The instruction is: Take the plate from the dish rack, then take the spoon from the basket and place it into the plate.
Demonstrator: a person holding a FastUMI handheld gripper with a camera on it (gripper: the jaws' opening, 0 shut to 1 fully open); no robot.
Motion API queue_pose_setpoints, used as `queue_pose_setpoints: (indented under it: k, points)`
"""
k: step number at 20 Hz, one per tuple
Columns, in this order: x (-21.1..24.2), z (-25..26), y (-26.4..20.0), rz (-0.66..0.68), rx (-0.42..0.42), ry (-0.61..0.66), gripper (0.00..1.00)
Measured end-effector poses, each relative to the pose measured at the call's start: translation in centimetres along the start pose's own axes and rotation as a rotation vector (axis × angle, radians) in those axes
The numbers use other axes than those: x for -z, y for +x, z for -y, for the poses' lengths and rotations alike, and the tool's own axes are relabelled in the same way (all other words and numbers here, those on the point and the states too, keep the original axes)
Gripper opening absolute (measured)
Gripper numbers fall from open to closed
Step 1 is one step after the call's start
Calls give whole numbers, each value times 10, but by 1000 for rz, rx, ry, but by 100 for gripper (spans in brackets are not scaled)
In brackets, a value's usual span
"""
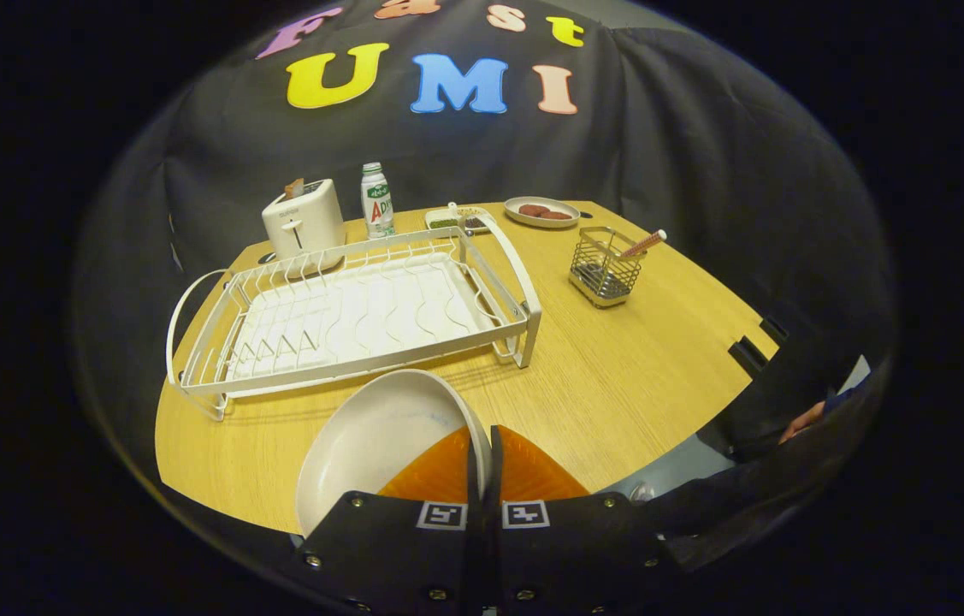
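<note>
Ahead and to the left of the hand-held gripper (482,453) stands the dish rack (345,316), bare of dishes. The plate (379,445) is clamped by its rim between the closed orange fingers (434,475), above the surface (618,376). Beyond to the right, well apart, the basket (606,269) holds the spoon (642,245), handle leaning rightward

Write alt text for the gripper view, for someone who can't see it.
The gripper is shut on the rim of a white plate, holding it over the wooden table just in front of the empty white dish rack. Beyond it to the right, a spoon stands in a wire basket.
</note>
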State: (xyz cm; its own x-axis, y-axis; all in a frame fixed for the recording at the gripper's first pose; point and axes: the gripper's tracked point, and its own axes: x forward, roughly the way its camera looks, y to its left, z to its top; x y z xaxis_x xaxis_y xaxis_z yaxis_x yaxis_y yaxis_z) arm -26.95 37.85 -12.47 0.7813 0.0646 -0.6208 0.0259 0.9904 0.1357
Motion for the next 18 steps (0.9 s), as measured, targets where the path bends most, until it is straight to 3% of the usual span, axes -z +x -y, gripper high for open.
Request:
queue_pose_setpoints:
  k: [5,9,18]
  points:
    - [19,2,21,-55,-18,56,1]
    - [22,11,27,-73,15,6,6]
    - [-62,62,20,67,86,-20,7]
